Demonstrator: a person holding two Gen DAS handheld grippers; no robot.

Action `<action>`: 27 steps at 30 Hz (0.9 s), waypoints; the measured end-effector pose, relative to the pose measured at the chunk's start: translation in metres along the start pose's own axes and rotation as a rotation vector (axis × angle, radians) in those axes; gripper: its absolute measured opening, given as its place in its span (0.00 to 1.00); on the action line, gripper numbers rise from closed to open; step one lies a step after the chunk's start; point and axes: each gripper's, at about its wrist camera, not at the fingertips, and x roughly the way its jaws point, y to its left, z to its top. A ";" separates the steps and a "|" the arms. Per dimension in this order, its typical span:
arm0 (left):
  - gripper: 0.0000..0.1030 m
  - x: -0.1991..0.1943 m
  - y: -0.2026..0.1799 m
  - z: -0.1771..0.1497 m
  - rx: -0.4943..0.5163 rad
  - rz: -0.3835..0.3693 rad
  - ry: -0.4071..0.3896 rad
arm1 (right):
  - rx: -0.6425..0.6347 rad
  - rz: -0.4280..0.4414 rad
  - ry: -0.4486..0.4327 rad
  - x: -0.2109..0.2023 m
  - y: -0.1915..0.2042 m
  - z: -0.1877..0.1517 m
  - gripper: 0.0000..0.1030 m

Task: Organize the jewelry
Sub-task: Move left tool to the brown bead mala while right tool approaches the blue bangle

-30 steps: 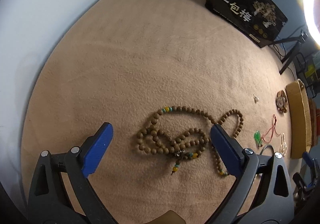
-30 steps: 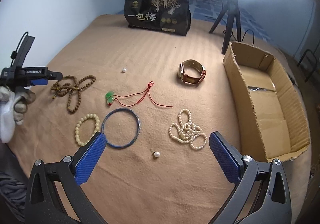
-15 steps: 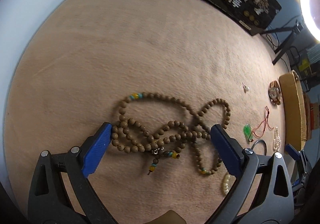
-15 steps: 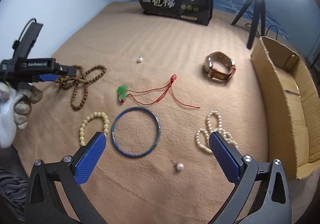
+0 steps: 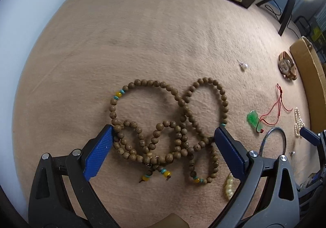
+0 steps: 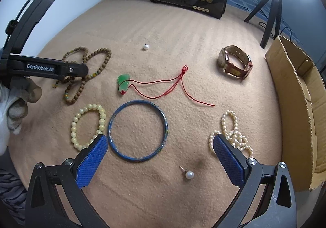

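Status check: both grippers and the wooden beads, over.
Left gripper open, straddling brown wooden bead necklace. Right gripper open, empty, over blue bangle. Nothing blocking; cardboard box sits right.

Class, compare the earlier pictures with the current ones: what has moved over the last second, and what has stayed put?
The left gripper has closed in on the wooden bead necklace, open, its fingers now straddling the beads. The right gripper advanced slightly toward the blue bangle, also open. Nothing is grasped; all the jewelry lies unmoved.

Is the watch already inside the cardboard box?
No, the watch lies on the tan cloth, apart from the cardboard box to its right.
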 end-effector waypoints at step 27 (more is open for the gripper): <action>0.93 0.013 -0.017 0.001 0.025 0.055 -0.020 | -0.145 0.099 0.012 0.009 0.017 0.004 0.82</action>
